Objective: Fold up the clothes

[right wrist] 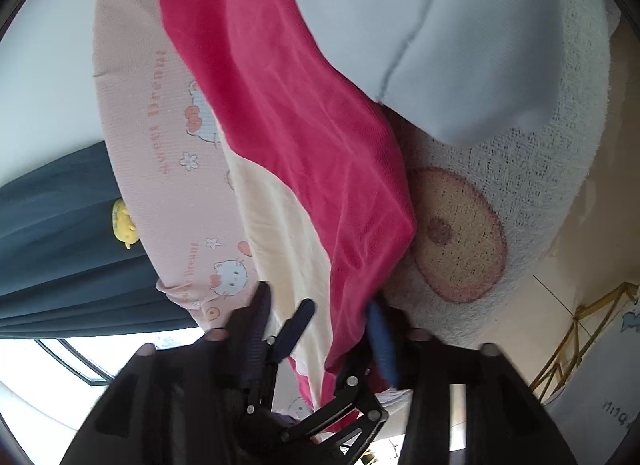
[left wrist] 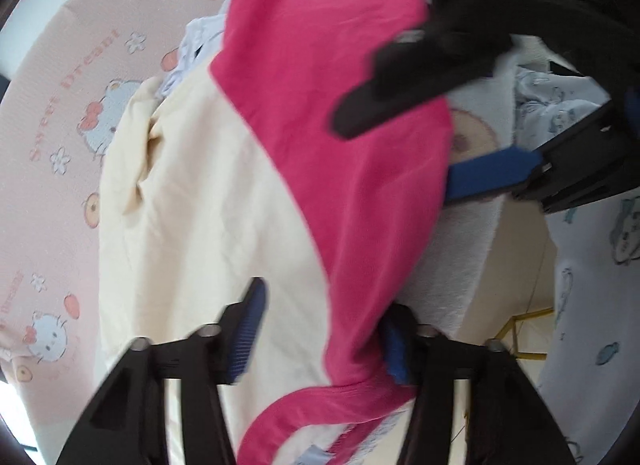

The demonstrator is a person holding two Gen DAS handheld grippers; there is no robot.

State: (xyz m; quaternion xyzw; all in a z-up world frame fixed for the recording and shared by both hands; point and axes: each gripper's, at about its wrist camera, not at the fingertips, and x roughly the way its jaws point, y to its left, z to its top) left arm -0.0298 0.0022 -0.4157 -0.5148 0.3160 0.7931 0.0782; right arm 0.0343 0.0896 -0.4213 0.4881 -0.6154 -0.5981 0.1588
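The pink-and-cream garment [left wrist: 280,185] fills the middle of both wrist views. Its pink part runs from 12 o'clock down to 5 o'clock and its cream part lies at 8 o'clock of that. It is off the bed, hanging in front of both cameras.

In the left wrist view the left gripper [left wrist: 320,341] sits at 6 o'clock. Its 2 blue pads [left wrist: 248,333] stand apart with the cloth filling the gap and the pink hem curling just below. I cannot tell whether the pads pinch the cloth.

The right gripper [left wrist: 396,153] comes in from 2 o'clock. 1 black finger lies over the pink face, 1 blue-padded finger shows past the cloth's right edge, and the jaws are parted around that edge without clamping it. The right wrist view agrees: its own fingers are spread wide at 6 o'clock, and the garment hangs loose between them.

Behind the garment, at 9 o'clock, lies a pink cat-print sheet [left wrist: 60,105]. At 3 o'clock in the right wrist view is a white fuzzy blanket [right wrist: 560,165] with a round brown patch [right wrist: 456,233], and a pale blue cloth [right wrist: 440,45] rests on it at 1 o'clock. A dark curtain [right wrist: 52,245] hangs at 9 o'clock.
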